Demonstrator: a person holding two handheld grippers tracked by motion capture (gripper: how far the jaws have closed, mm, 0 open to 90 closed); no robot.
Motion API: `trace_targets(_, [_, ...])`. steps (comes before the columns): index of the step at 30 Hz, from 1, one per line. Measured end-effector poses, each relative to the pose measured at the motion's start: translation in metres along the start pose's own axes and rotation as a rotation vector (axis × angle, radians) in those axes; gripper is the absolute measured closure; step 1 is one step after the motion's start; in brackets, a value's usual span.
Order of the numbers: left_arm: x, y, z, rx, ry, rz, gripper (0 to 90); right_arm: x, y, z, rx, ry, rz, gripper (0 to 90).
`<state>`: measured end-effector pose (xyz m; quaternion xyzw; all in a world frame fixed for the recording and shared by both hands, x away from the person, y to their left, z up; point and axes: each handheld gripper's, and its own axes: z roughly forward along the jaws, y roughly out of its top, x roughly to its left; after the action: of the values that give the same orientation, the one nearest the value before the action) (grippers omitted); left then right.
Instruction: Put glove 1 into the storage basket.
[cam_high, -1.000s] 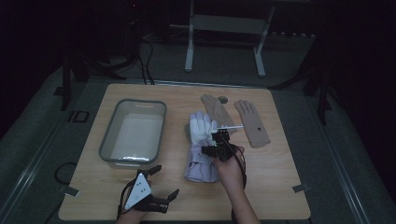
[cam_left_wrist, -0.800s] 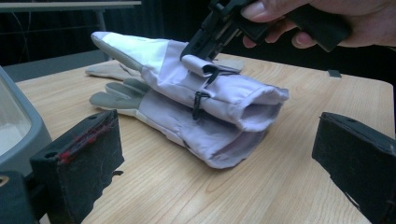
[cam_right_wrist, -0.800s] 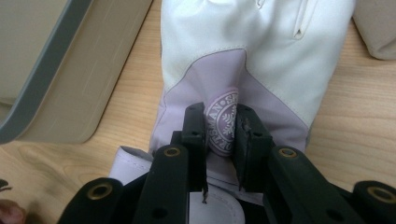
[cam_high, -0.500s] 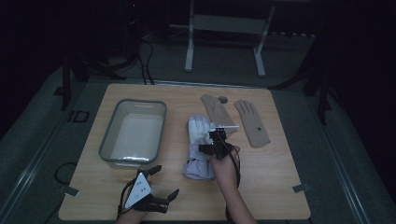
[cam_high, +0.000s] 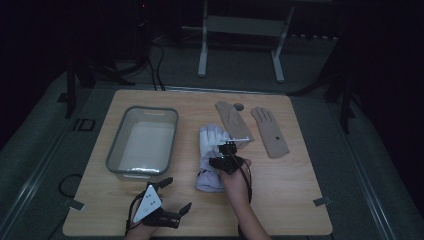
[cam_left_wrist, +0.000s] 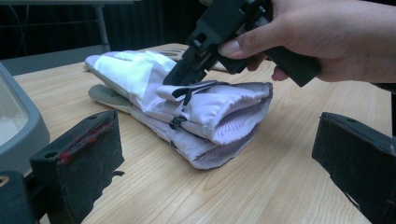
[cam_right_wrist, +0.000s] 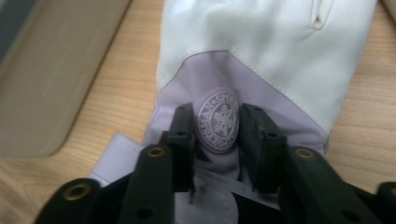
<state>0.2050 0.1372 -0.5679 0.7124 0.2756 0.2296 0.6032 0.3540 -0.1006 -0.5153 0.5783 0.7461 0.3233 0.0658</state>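
Near the front edge of the pale wooden table (cam_high: 300, 200), my left gripper (cam_high: 167, 200) rests with its jaws spread wide and nothing between them; my forearm is cut off at the bottom of the high view. Further in, at the table's middle, my right gripper (cam_right_wrist: 215, 140) points down onto the stacked pair of white and lilac padded gloves (cam_left_wrist: 205, 116). Its jaws have just been opening and now stand either side of the round snowflake badge (cam_right_wrist: 218, 121), partly apart; whether the pads press the fabric I cannot tell. The lower glove is mostly hidden beneath the top one. Left of the gloves sits a grey rectangular plastic tub (cam_high: 142, 142); toward the far edge lie two beige knit gloves (cam_high: 270, 132), dim.
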Motion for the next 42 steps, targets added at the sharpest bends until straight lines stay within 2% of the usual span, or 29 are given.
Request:
trace_targets(4, [0.001,0.001,0.0,0.013,0.007,-0.02,2.0,0.004,0.002,-0.009,-0.032,0.025,-0.055,45.5])
trace_targets(6, [0.0,0.003,-0.001,0.012,0.024,-0.03,2.0,0.005,0.005,-0.015,-0.04,0.041,-0.082,41.1])
trace_targets(7, [0.0,0.004,-0.002,0.013,0.035,-0.028,2.0,0.004,0.006,-0.02,-0.057,0.044,-0.105,35.8])
trace_targets(8, [-0.001,0.006,-0.002,0.028,0.045,-0.026,2.0,0.003,0.007,-0.024,-0.074,0.048,-0.116,31.5])
trace_targets(10, [-0.004,0.008,-0.001,0.035,0.059,-0.02,2.0,-0.003,0.01,-0.032,-0.074,0.084,-0.128,23.0])
trace_targets(12, [-0.007,0.012,0.001,0.063,0.073,-0.019,2.0,-0.009,0.011,-0.04,-0.111,0.086,-0.133,17.2])
trace_targets(13, [-0.008,0.014,0.002,0.082,0.081,-0.021,2.0,-0.014,0.014,-0.045,-0.12,0.089,-0.155,15.3])
trace_targets(15, [-0.009,0.02,0.006,0.108,0.075,-0.046,2.0,-0.023,0.017,-0.052,-0.114,0.11,-0.164,15.0])
trace_targets(17, [-0.009,0.027,0.011,0.169,0.105,-0.053,2.0,-0.033,0.02,-0.06,-0.152,0.156,-0.19,14.8])
trace_targets(18, [-0.009,0.031,0.013,0.19,0.091,-0.074,3.2,-0.037,0.021,-0.063,-0.167,0.171,-0.21,14.8])
trace_targets(19, [-0.008,0.034,0.015,0.186,0.073,-0.1,4.4,-0.042,0.022,-0.066,-0.173,0.187,-0.234,14.8])
trace_targets(20, [-0.007,0.039,0.019,0.193,0.055,-0.141,4.4,-0.045,0.023,-0.068,-0.183,0.193,-0.249,14.9])
trace_targets(21, [-0.007,0.044,0.022,0.207,0.049,-0.154,4.4,-0.049,0.023,-0.071,-0.198,0.196,-0.269,15.2])
trace_targets(24, [-0.007,0.059,0.035,0.227,0.041,-0.179,4.4,-0.055,0.023,-0.077,-0.21,0.216,-0.288,15.4])
trace_targets(25, [-0.007,0.063,0.039,0.228,0.035,-0.192,4.4,-0.057,0.023,-0.078,-0.209,0.206,-0.289,17.1])
trace_targets(27, [-0.005,0.075,0.049,0.25,0.057,-0.192,4.6,-0.061,0.024,-0.078,-0.173,0.193,-0.278,16.2])
trace_targets(29, [-0.002,0.083,0.058,0.283,0.063,-0.188,4.6,-0.065,0.025,-0.076,-0.158,0.195,-0.252,12.5])
trace_targets(31, [0.005,0.091,0.07,0.333,0.077,-0.214,5.8,-0.065,0.027,-0.073,-0.172,0.213,-0.237,11.9])
trace_targets(32, [0.007,0.092,0.073,0.347,0.078,-0.23,6.7,-0.063,0.027,-0.07,-0.167,0.237,-0.246,11.8])
trace_targets(35, [0.017,0.096,0.083,0.41,0.092,-0.264,6.8,-0.056,0.026,-0.06,-0.12,0.219,-0.285,14.3])
trace_targets(37, [0.02,0.094,0.087,0.44,0.116,-0.279,10.6,-0.053,0.027,-0.05,-0.106,0.207,-0.285,20.7])
trace_targets(39, [0.02,0.088,0.092,0.465,0.129,-0.289,12.0,-0.054,0.03,-0.04,-0.095,0.202,-0.266,22.1])
trace_targets(41, [0.018,0.078,0.099,0.508,0.159,-0.272,13.9,-0.056,0.03,-0.027,-0.072,0.186,-0.246,29.4])
trace_targets(42, [0.017,0.074,0.101,0.517,0.153,-0.276,14.0,-0.058,0.029,-0.022,-0.059,0.189,-0.236,29.4])
